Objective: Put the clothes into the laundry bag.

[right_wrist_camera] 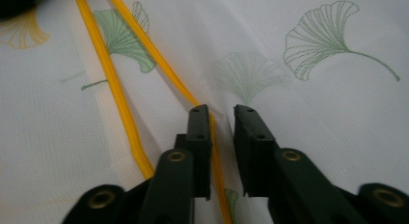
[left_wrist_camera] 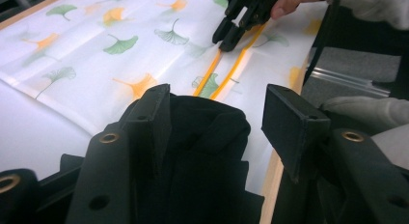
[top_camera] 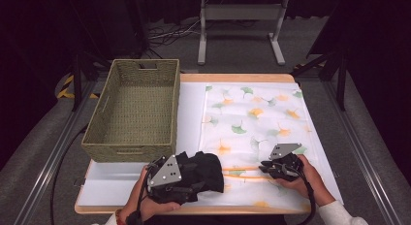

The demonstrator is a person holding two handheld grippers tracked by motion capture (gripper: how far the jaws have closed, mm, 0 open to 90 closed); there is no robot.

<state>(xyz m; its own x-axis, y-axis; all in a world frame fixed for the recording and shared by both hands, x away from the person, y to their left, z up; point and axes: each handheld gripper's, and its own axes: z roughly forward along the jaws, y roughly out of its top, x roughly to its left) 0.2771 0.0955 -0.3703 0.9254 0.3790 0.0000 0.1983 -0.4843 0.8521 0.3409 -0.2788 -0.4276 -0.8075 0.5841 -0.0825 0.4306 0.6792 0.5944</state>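
A white mesh bag (top_camera: pixel 252 113) printed with ginkgo leaves lies flat on the table, its orange zipper (right_wrist_camera: pixel 120 108) parted near the front edge. My right gripper (right_wrist_camera: pixel 222 110) pinches the bag's fabric beside one zipper track, jaws almost together; it appears at the zipper in the high view (top_camera: pixel 265 168) and far off in the left gripper view (left_wrist_camera: pixel 226 33). A bunched black garment (top_camera: pixel 206 169) lies at the bag's front left corner. My left gripper (left_wrist_camera: pixel 217 96) stands open around it: the cloth (left_wrist_camera: pixel 207 151) rests against one jaw, with a gap to the other.
A deep woven basket (top_camera: pixel 128 152) with nothing in it stands at the table's left side, just beyond my left hand. The white tabletop (top_camera: pixel 111 186) shows bare in front of the basket. A metal stand (top_camera: pixel 240 14) stands on the floor beyond the table.
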